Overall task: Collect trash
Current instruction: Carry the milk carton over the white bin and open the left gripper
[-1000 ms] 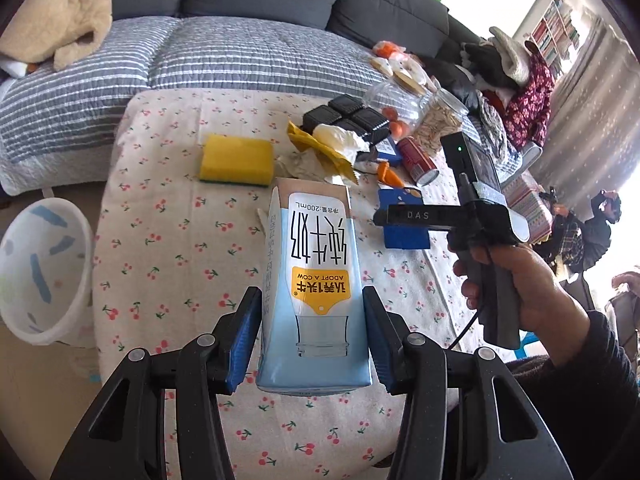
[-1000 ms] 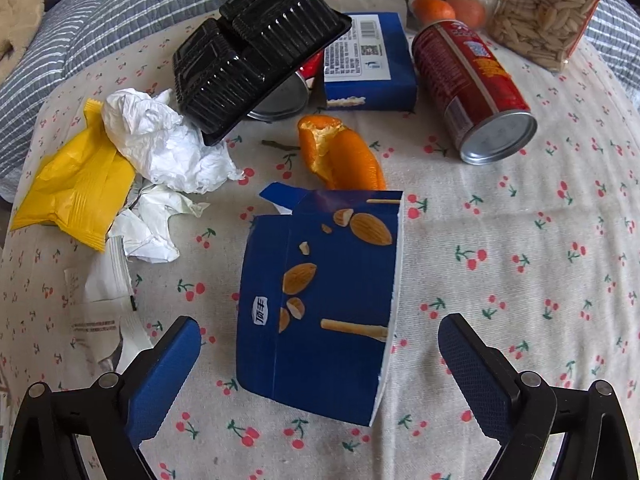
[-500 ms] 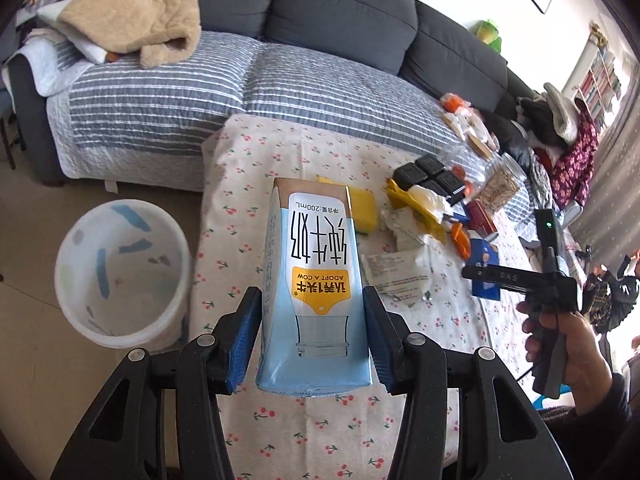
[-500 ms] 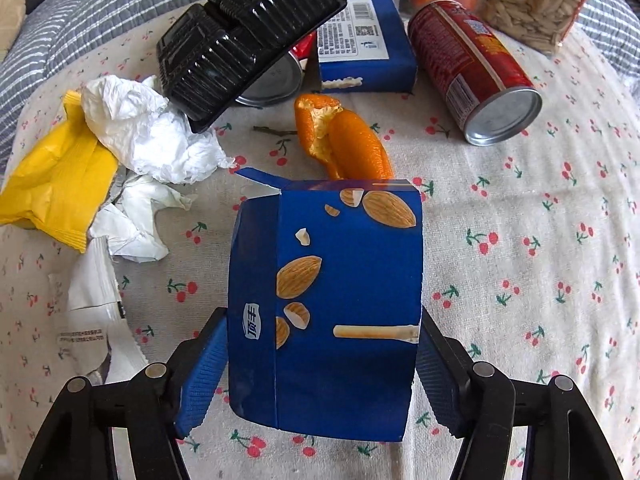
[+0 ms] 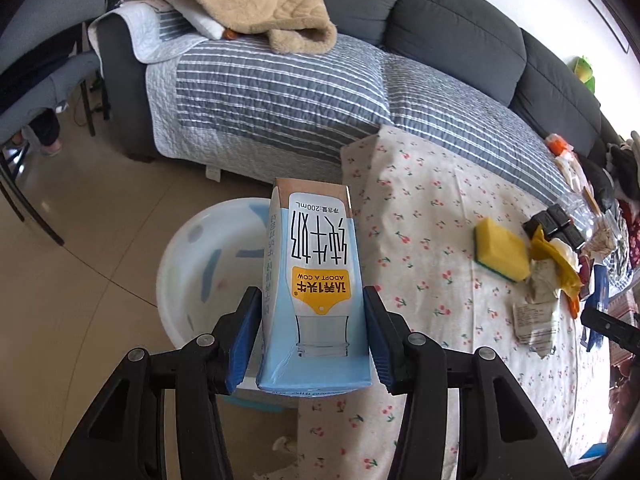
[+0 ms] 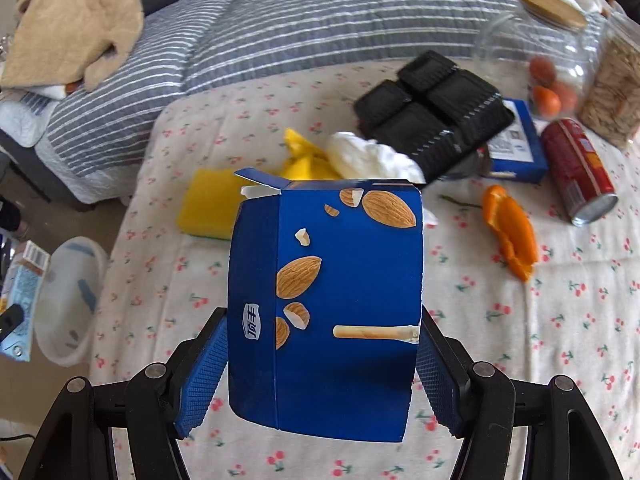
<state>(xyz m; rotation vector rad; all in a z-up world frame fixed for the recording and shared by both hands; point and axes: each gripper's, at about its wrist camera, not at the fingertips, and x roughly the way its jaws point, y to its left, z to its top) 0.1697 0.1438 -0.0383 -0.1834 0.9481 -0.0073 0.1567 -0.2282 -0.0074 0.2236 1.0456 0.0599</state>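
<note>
Your light-blue milk carton sits centre frame, label upside down, over the white bin at lower left; your dark-blue almond box, top flap torn open, stands upright mid-frame above the cherry-print cloth

The left tongs are clamping a milk carton between their blue pads, holding it upside down out past the edge of the surface. The right tongs are gripping a blue snack box from both sides, holding it lifted above the surface with its torn end pointing away.
</note>
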